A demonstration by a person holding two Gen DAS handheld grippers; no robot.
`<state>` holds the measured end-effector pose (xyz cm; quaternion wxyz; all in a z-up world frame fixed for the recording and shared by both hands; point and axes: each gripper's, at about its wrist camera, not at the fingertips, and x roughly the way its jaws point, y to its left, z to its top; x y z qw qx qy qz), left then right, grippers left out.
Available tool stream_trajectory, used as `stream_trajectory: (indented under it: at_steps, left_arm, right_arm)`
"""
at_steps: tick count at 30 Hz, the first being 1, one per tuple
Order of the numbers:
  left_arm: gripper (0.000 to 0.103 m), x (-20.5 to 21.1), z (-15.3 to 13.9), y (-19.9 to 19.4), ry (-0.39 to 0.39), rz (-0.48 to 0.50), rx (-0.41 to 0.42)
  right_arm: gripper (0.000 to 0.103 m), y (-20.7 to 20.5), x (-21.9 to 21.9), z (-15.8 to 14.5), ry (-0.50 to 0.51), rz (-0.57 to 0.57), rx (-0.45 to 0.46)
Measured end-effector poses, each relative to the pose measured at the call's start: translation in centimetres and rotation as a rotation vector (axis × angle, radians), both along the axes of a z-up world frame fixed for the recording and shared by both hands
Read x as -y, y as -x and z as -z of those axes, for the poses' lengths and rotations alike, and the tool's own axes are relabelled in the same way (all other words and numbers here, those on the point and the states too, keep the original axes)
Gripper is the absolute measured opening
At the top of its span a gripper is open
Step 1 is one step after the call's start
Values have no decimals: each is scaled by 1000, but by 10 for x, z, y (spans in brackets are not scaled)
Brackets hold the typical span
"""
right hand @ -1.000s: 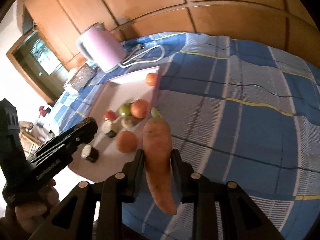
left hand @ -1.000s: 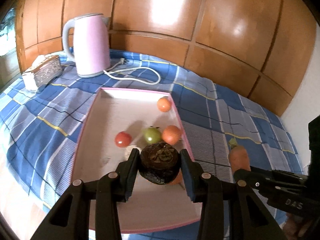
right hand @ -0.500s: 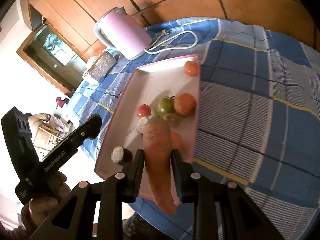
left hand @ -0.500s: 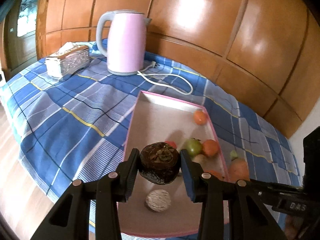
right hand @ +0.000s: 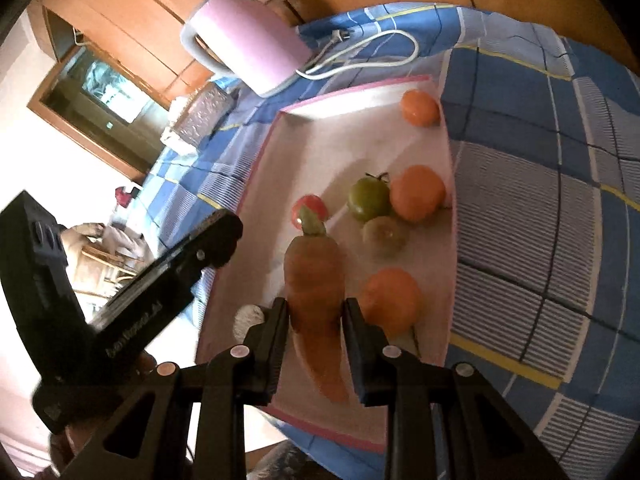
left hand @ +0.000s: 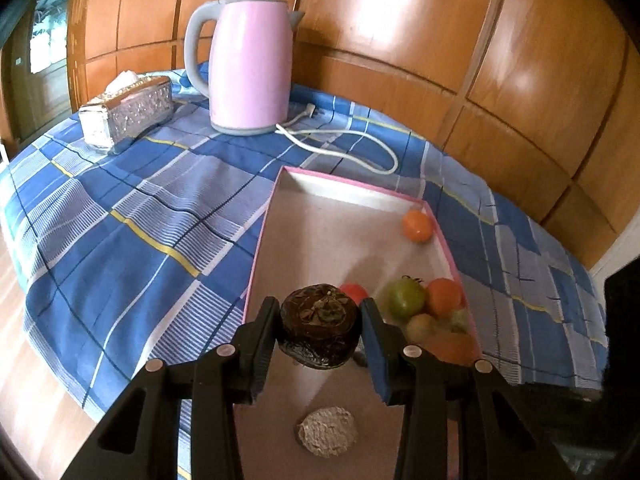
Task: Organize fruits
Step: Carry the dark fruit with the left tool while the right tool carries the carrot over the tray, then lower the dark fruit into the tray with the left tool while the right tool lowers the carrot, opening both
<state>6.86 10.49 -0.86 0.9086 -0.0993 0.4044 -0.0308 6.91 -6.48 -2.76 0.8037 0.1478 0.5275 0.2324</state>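
In your left wrist view, your left gripper (left hand: 320, 326) has its fingers clamped on a dark, wrinkled fruit (left hand: 319, 325), one finger on each side, held above the near part of the pink-rimmed tray (left hand: 260, 240). Below it a pale, rough ball (left hand: 327, 432) lies on the tray floor. Farther in, by the right wall, sit a red tomato (left hand: 354, 290), a green tomato (left hand: 406, 298) and an orange (left hand: 444, 296), close together, with another orange (left hand: 417, 225) alone near the far right corner. The tray rests on the desk's blue checked cloth (left hand: 132, 216), beyond it a pink kettle (left hand: 250, 64) with its white cord (left hand: 340, 152), and a tissue box (left hand: 128, 112) to the left. In your right wrist view, your right gripper (right hand: 316, 320) has its fingers narrow and tight on a carrot (right hand: 316, 280), green stub pointing away, tip hanging toward you, over the tray's near half. An orange (right hand: 394, 300) lies just right of the fingers; your left gripper's black body (right hand: 140, 300) reaches in from the left.
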Motion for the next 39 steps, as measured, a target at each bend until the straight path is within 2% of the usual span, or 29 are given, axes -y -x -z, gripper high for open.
stream_trajectory:
  at_steps: [12,14,16,30,34,39]
  left_arm:
    - [41,4,15,-10,-25,-2,-45]
    - [41,6,18,-10,-35,-5,-53]
    - [42,7,20,-10,-52,-13,-61]
    - [42,12,18,-3,-73,-17,-54]
    - [52,13,15,0,-76,-24,-42]
    - [53,13,10,4,-71,-27,-28]
  right_arm:
    - [26,16,-19,-5,106,-112,96]
    - [22,17,-26,0,127,-135,99]
    - [22,17,-28,6,153,-130,89]
    - [22,17,-16,12,163,-92,86]
    - [22,20,-19,9,195,-95,123]
    - [22,21,-21,10,220,-97,135]
